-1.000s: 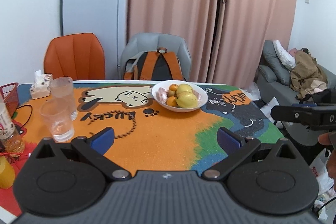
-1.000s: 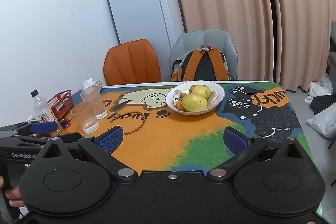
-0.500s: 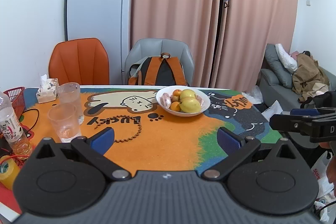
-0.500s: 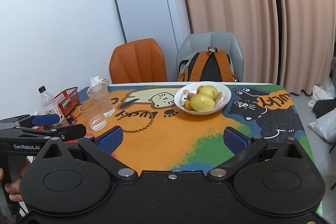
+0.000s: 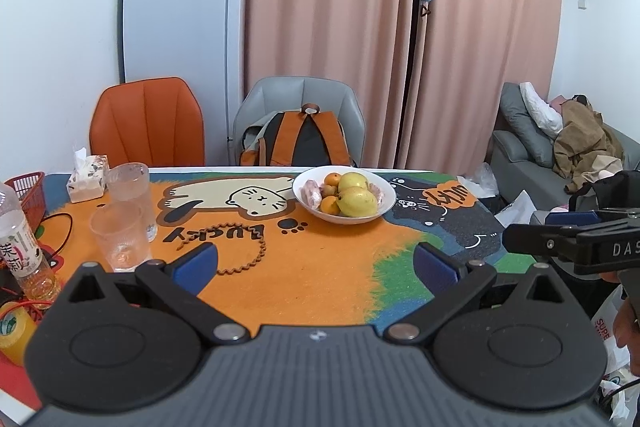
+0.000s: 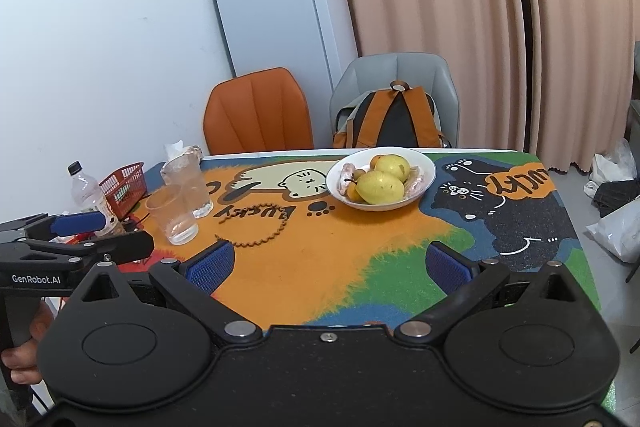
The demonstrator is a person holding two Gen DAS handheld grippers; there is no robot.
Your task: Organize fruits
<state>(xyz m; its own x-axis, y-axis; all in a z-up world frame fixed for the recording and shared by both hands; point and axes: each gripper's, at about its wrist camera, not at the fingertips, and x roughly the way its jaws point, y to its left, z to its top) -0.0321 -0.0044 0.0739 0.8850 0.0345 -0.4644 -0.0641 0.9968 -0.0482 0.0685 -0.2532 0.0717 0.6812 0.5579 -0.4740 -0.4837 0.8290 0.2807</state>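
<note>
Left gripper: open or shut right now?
Open. The left gripper has its blue pads spread wide with only bare tablecloth between them, holding nothing, short of the fruit bowl.

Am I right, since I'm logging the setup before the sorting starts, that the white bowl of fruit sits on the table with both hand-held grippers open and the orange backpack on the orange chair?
Not quite. The backpack rests on the grey chair, not the orange chair; the right wrist view shows this. The rest holds: the white bowl of fruit sits on the table, and the left hand-held gripper and right hand-held gripper are both open.
</note>
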